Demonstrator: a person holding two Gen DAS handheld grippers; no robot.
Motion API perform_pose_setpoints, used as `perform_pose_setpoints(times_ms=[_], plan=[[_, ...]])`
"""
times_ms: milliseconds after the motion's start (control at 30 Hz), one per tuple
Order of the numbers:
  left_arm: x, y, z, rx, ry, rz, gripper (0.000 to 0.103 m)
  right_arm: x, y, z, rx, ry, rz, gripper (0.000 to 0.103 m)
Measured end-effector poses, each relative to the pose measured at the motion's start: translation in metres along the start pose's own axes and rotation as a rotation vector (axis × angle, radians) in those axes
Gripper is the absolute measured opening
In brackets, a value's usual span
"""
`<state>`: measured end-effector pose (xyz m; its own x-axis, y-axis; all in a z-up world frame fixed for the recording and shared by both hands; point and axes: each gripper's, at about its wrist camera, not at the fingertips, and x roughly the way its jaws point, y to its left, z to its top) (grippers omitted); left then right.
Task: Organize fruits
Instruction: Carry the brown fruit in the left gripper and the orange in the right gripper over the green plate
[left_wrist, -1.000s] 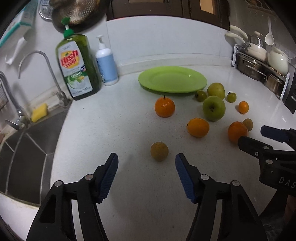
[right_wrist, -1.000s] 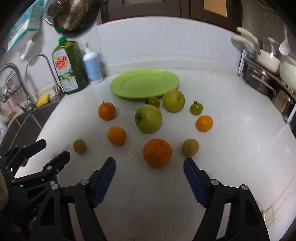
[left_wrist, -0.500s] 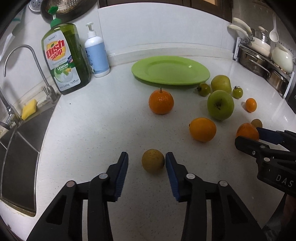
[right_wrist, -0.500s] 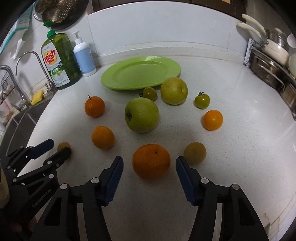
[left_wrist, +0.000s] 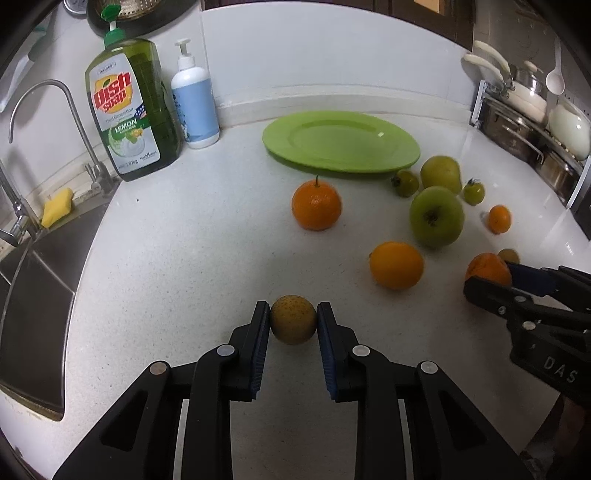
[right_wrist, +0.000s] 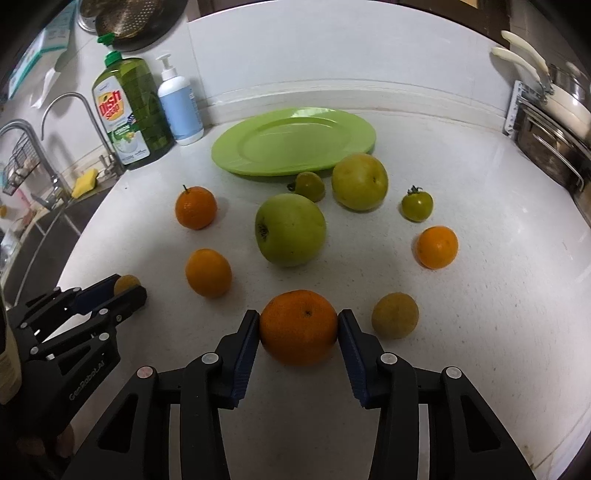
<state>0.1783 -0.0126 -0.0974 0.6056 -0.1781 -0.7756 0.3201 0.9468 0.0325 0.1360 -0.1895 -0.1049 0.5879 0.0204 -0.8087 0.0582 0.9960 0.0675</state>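
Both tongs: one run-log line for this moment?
left tongs: shut on small brown fruit | right tongs: just closed onto big orange | both fruits on counter | green plate: bare

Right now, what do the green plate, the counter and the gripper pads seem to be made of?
Green plate: probably plastic or melamine, one flat colour with a soft sheen. Counter: stone-like, white with fine dark specks, semi-gloss. Left gripper pads: blue, ribbed, matte, likely rubber; they press on the small brownish fruit.
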Motion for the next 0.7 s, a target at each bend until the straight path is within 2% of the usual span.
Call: perform_pose_setpoints(times_ms=[433,700], plan=[[-0.04,-0.014,0.037,-0.033,-0.101,-0.022,0.026,-0.037,-0.002,0.024,-0.097,-0.093,0.054,0.044],[-0.048,-0.023,0.07,-0.022,-0.154,-0.029,0.026,-0.047,-0.013,0.06,-0.116,-0.151,0.086,0.044]])
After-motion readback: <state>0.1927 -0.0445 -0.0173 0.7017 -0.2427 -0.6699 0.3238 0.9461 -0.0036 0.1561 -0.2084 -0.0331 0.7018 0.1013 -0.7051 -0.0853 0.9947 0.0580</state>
